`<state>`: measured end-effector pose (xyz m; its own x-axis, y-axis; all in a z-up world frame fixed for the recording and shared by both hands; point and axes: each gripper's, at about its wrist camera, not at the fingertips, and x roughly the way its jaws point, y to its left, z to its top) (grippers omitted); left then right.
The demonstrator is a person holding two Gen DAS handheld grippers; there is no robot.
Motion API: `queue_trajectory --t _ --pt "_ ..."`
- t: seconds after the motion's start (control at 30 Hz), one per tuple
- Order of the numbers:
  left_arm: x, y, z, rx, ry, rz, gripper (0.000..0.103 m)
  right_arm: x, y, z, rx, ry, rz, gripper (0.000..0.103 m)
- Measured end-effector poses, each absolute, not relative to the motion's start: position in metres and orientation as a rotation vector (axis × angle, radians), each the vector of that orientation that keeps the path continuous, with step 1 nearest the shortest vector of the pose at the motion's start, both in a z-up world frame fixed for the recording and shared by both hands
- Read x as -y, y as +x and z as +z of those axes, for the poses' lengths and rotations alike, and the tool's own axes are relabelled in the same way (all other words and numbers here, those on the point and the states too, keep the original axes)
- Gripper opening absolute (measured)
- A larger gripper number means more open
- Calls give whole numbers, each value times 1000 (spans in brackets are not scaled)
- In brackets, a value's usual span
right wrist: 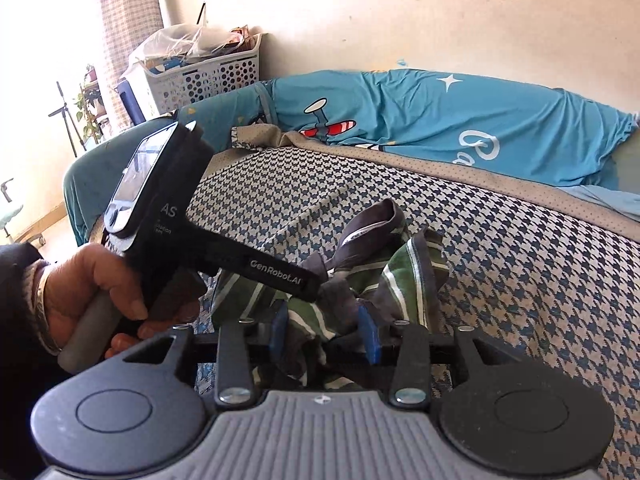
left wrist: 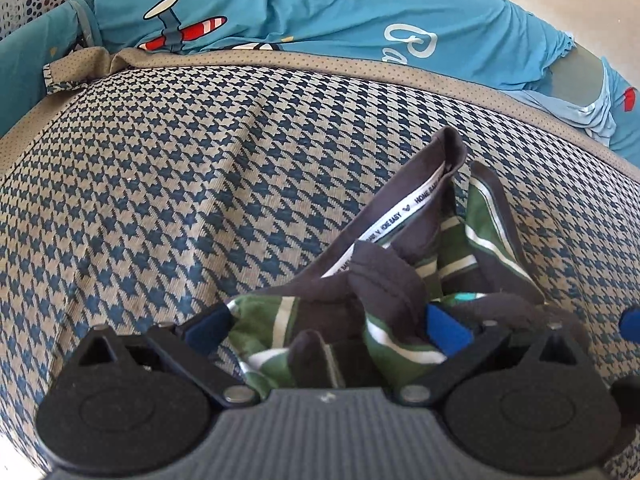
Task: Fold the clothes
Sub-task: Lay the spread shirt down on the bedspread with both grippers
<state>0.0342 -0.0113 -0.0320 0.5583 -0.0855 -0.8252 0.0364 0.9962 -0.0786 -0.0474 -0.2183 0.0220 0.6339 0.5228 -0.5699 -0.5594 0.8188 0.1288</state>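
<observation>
While both grippers meet at the bunched green-striped garment [left wrist: 404, 280] on the houndstooth bedspread [left wrist: 180, 200] | left gripper [left wrist: 328, 330]: part-open, cloth between fingers | right gripper [right wrist: 324, 330]: likewise | garment extends straight ahead of both.

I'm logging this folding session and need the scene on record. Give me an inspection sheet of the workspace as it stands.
Surface: bed with a houndstooth cover, creased, tan dotted border along the far edge.
Job's things: one garment, green-and-white striped with dark grey trim, bunched up, not folded.
Clutter: blue quilt with a plane print heaped along the wall side.
Grippers: left gripper has garment fabric bunched between its fingers; right gripper likewise; a hand holds the left gripper's handle.
Cables: nothing seen.
Surroundings: white perforated basket filled with items past the bed's end, curtain at a bright window, plain wall.
</observation>
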Motion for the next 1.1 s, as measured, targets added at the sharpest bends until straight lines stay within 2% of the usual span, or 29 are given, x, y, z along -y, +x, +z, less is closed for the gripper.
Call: queue_trajectory --t 0.23,0.5,0.63,0.8,0.87,1.03,1.1 --pt "8 33 -36 -999 -51 -66 103 238 -25 23 -663 88 478 51" --pt "4 28 -40 -1005 -59 -69 103 243 13 -7 -803 273 352 52" --pt "0 26 -41 -1010 -68 -74 103 242 25 -21 -866 387 359 57" --pt "-1 27 -40 -1008 -63 -76 103 233 29 -30 -897 399 363 58" --pt "1 27 -40 -1007 -63 -74 103 230 28 -30 -894 383 369 54" --pt "4 28 -39 -1001 -58 -72 103 221 19 -20 -849 299 374 18" --pt "5 28 -39 -998 -55 -71 103 220 14 -13 -823 272 374 15"
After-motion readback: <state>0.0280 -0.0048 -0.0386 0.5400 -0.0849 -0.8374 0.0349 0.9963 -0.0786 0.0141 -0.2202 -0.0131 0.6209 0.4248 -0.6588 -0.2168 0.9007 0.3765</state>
